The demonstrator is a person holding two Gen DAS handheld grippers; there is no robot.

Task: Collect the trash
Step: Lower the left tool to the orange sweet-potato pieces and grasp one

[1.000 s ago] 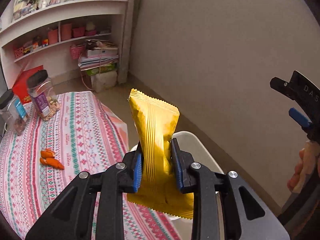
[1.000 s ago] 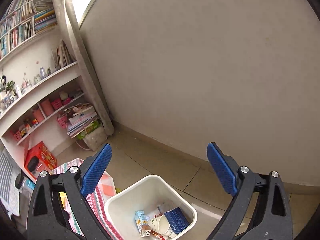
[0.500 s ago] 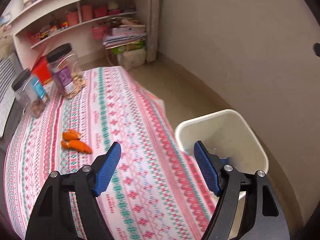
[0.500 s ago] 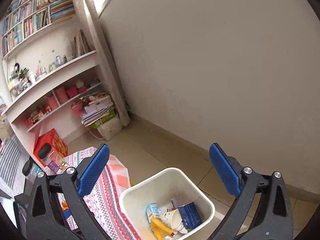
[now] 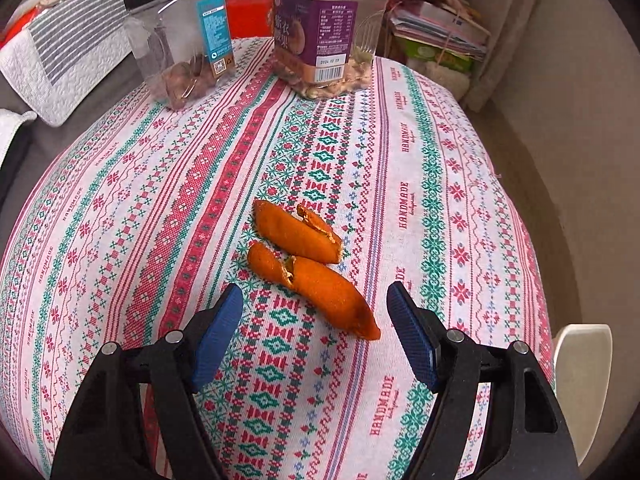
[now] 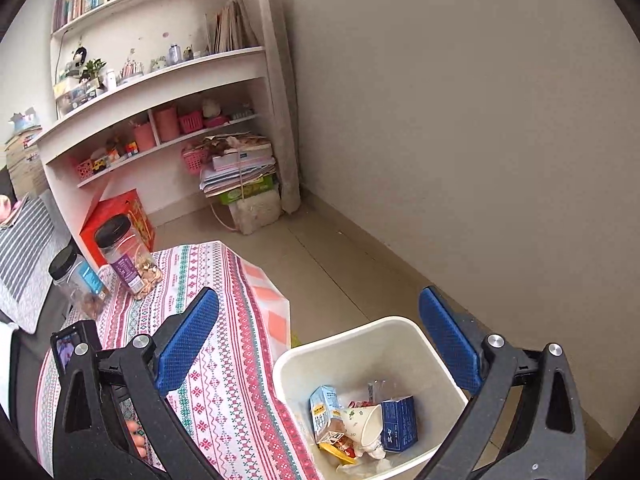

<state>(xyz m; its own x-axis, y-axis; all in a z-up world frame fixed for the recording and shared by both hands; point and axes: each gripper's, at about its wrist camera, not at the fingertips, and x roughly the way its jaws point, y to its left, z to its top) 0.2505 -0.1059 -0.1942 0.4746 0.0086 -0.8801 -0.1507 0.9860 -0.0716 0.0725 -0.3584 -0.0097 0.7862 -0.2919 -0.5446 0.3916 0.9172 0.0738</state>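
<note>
Patterned cloth in pink, red and green covers the bench (image 5: 400, 152), and two curled pieces of orange peel (image 5: 308, 264) lie side by side on it, about midway across, touching or nearly so. The nearer piece reaches between the blue pads of the left claw (image 5: 314, 338), whose jaws have just been opening and now stand apart, pressing on nothing. At the bench's far edge stand two clear jars with black lids, one with a blue label (image 5: 184, 40) and one with a purple label (image 5: 328, 28). Off the bench's right edge, on the floor, sits the white bin (image 6: 320, 350), holding a small carton, a paper cup, a blue box and a yellow wrapper. Above it the right claw (image 6: 318, 340) gapes at its widest, empty.
</note>
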